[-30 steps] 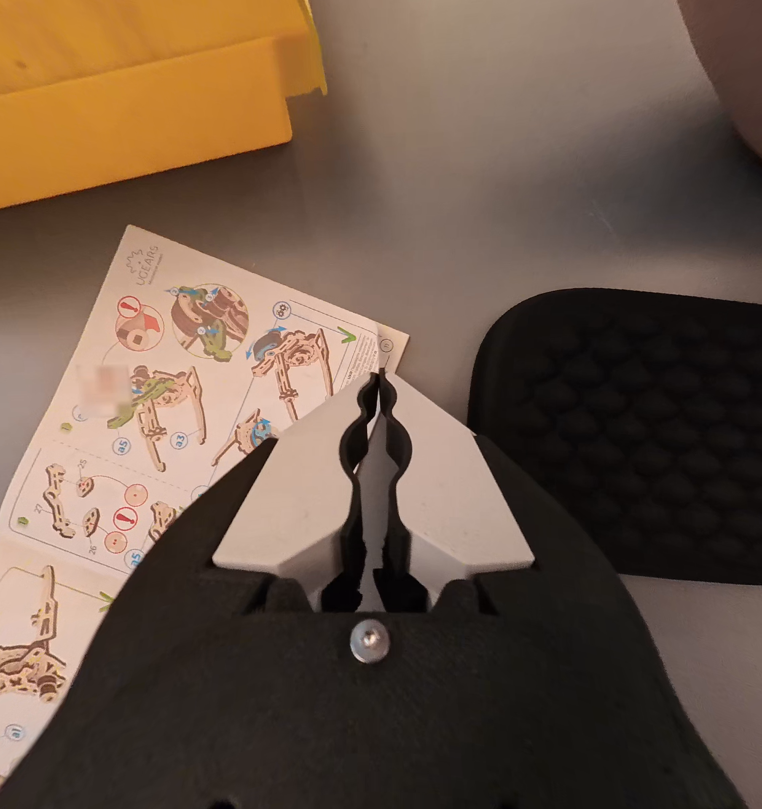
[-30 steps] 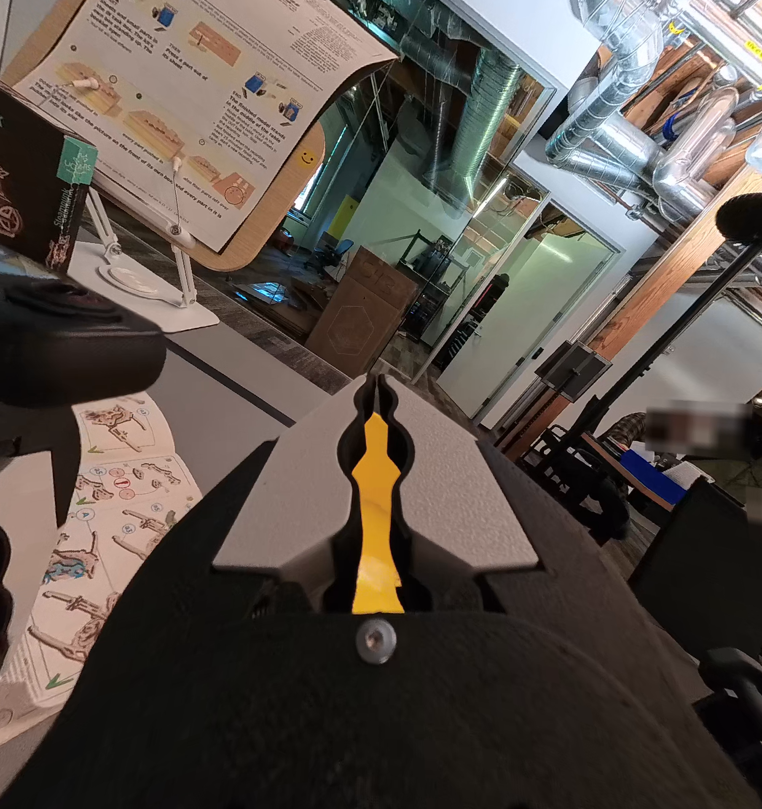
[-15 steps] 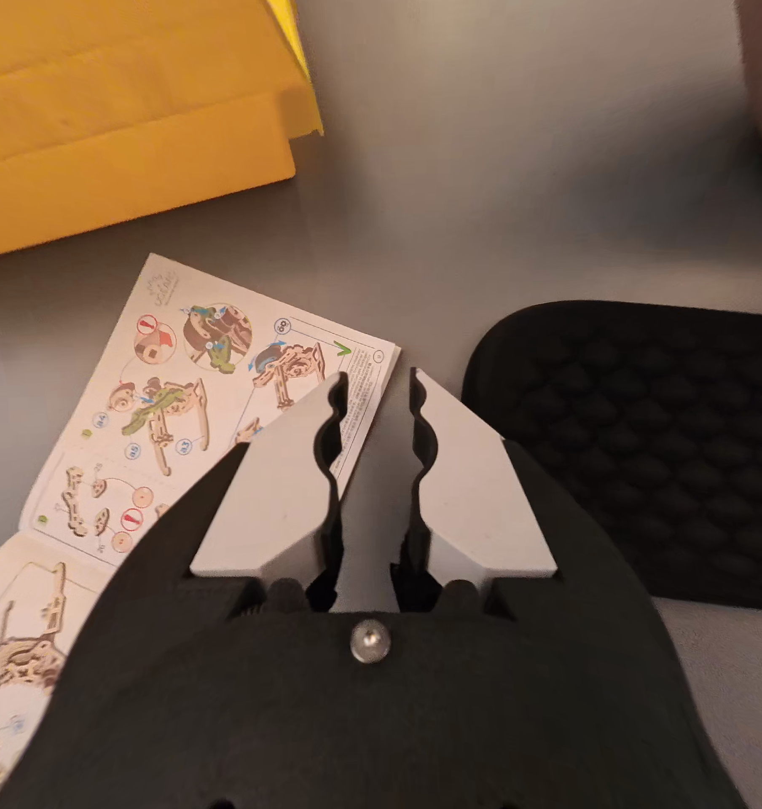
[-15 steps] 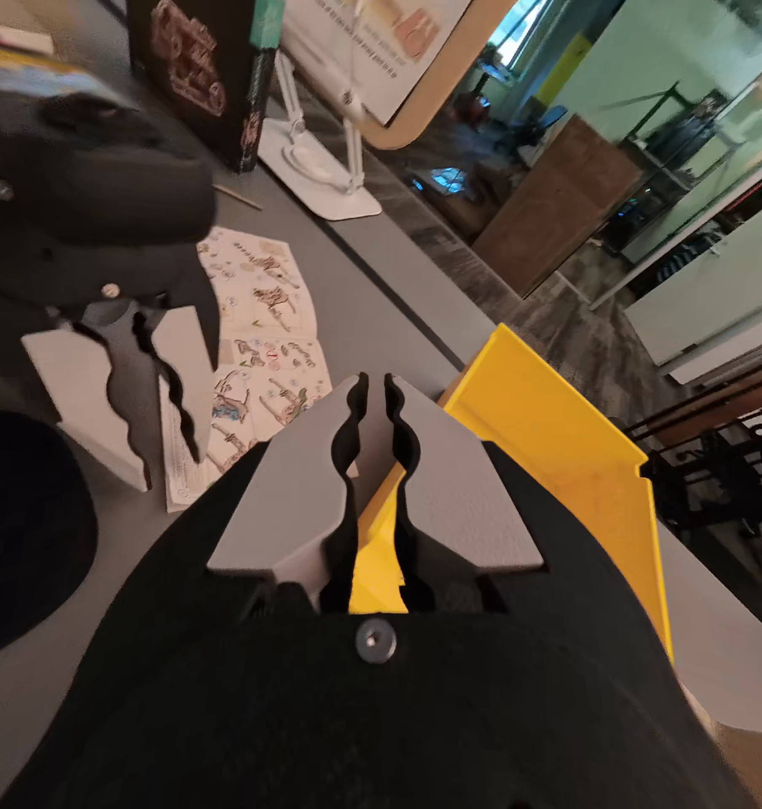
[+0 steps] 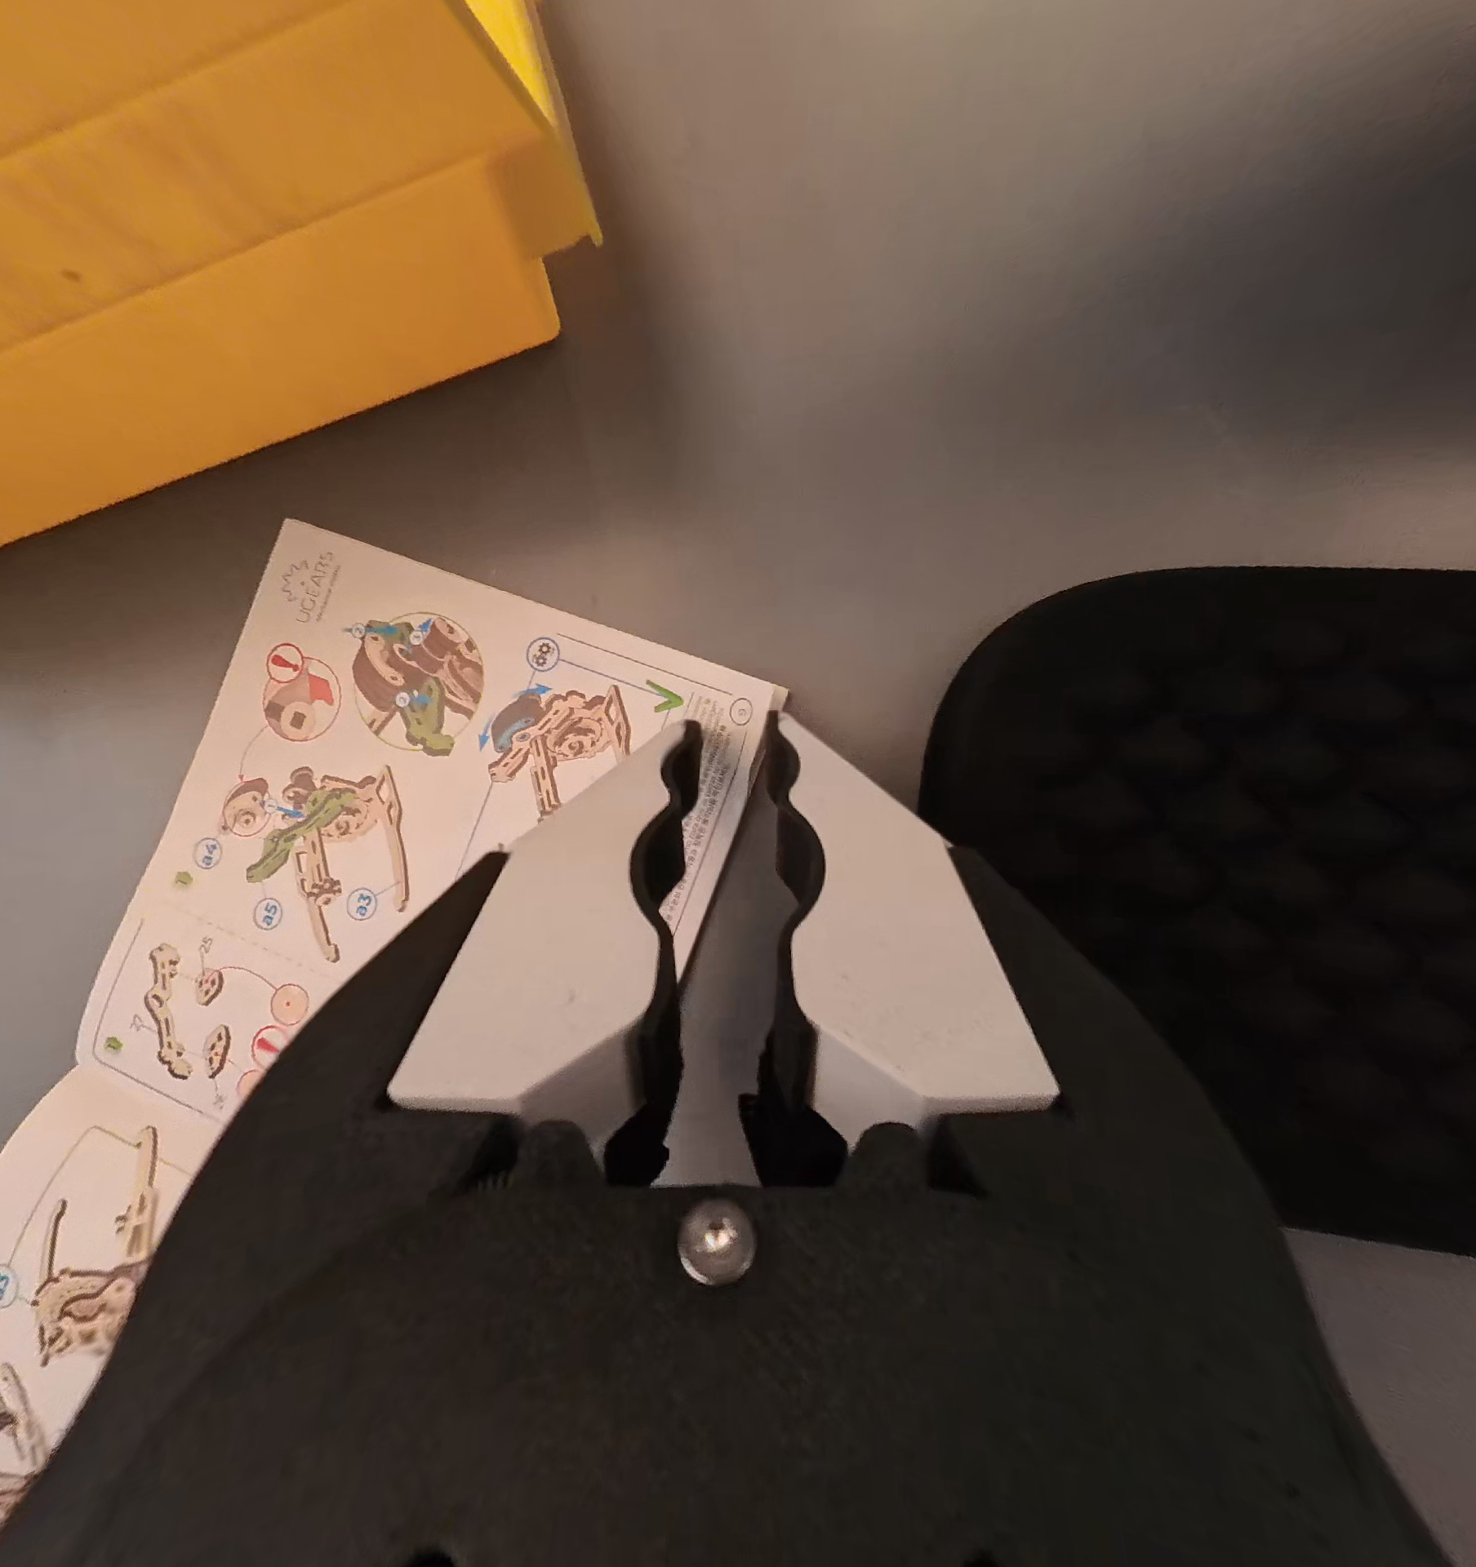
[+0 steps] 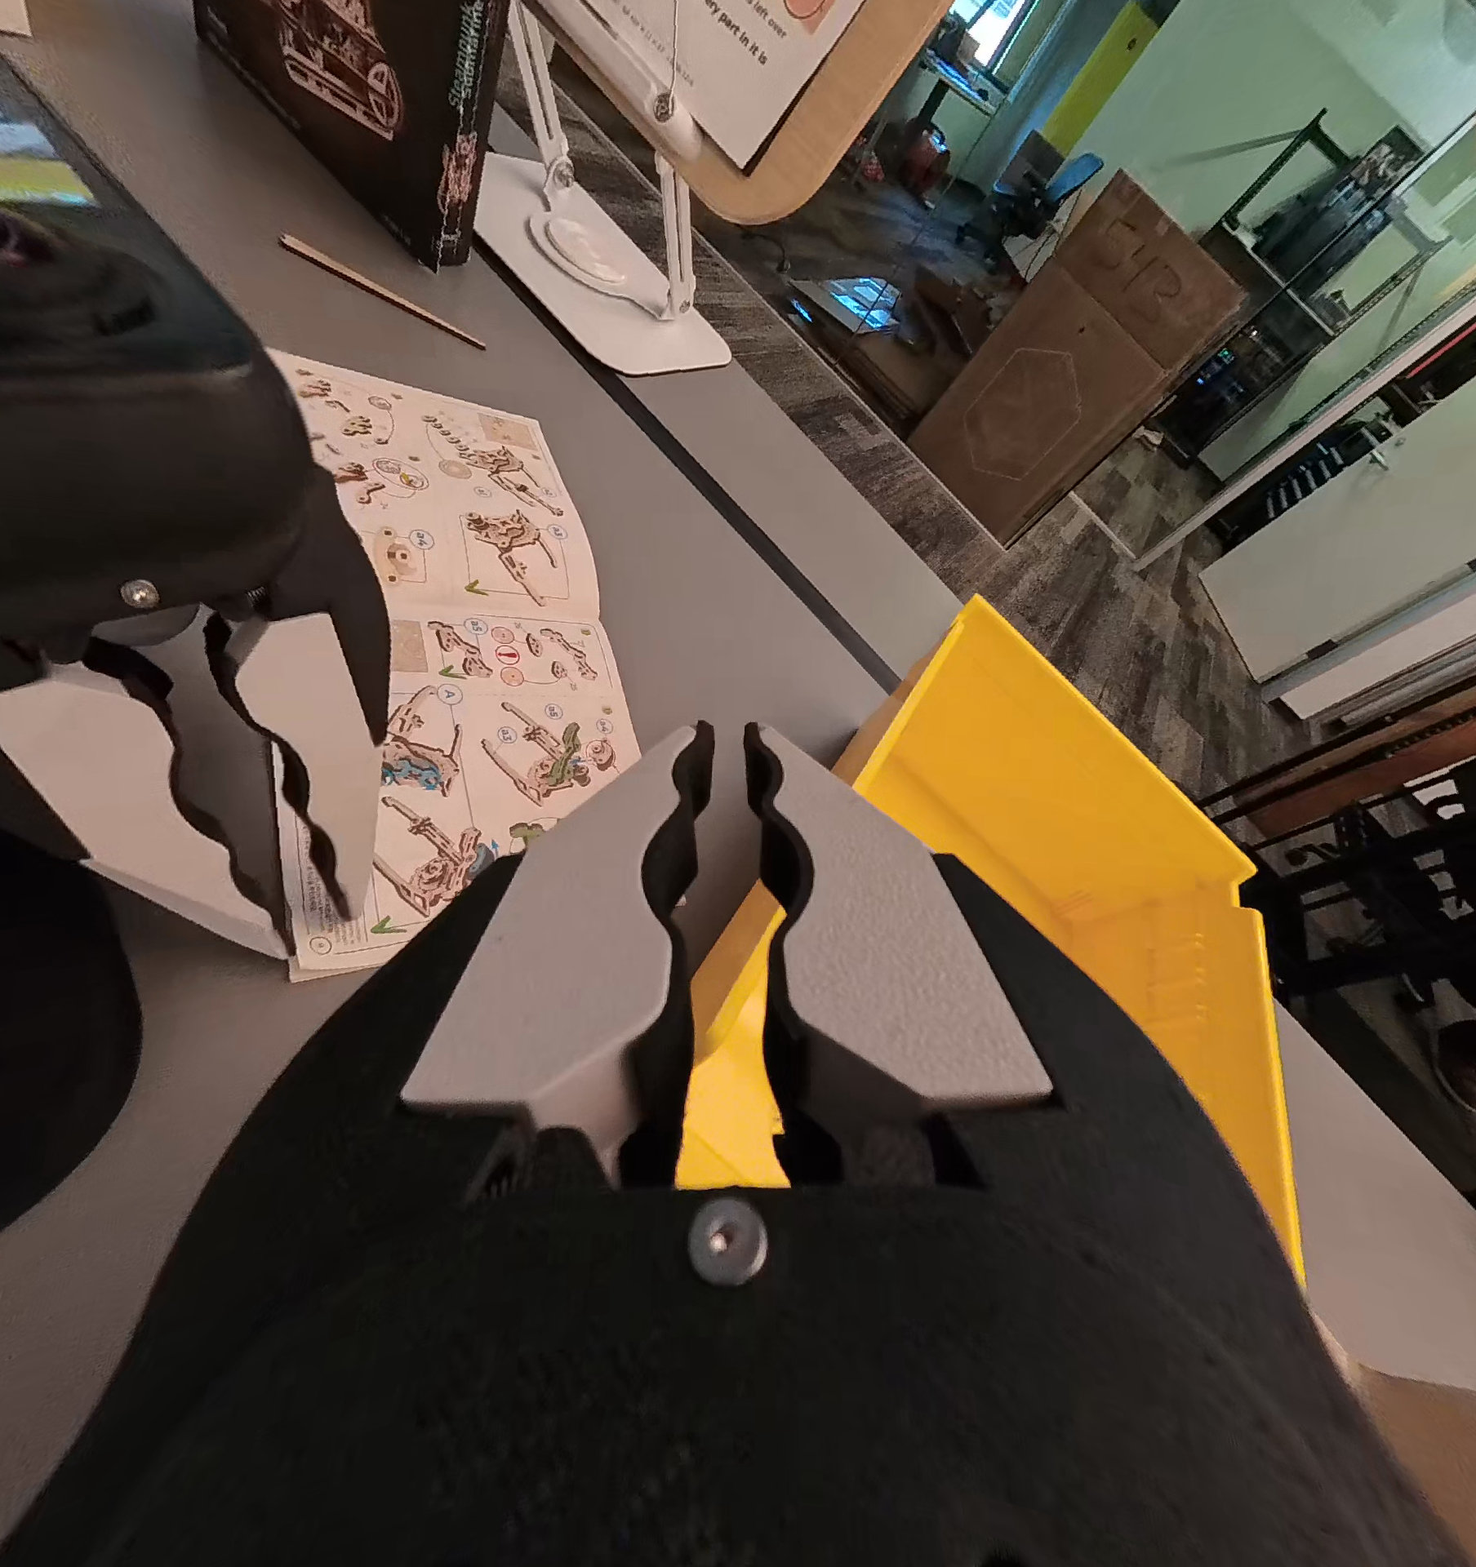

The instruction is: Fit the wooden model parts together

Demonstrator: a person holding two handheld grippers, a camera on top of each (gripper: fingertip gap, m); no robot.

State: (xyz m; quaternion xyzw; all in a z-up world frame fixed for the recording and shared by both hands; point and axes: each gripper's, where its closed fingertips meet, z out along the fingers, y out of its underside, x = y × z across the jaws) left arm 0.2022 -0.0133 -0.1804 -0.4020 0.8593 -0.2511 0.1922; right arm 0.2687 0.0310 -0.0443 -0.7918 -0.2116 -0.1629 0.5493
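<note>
No wooden model parts show, apart from a thin wooden stick lying far back on the grey table. A folded instruction sheet with drawings of the model lies on the table. My left gripper is low over the sheet's right corner, jaws a narrow gap apart, with the sheet's edge running between the fingers. It also shows in the right wrist view. My right gripper is empty, its jaws a narrow gap apart, above the table beside a yellow bin.
The yellow bin lies beyond the sheet. A black dimpled mat lies right of the left gripper. A black box and a white stand holding a board are at the back. The table edge runs behind the bin.
My left gripper went from shut to wide open, then narrowed over the sheet's corner. My right gripper opened slightly, and its view swung down from the room to the table.
</note>
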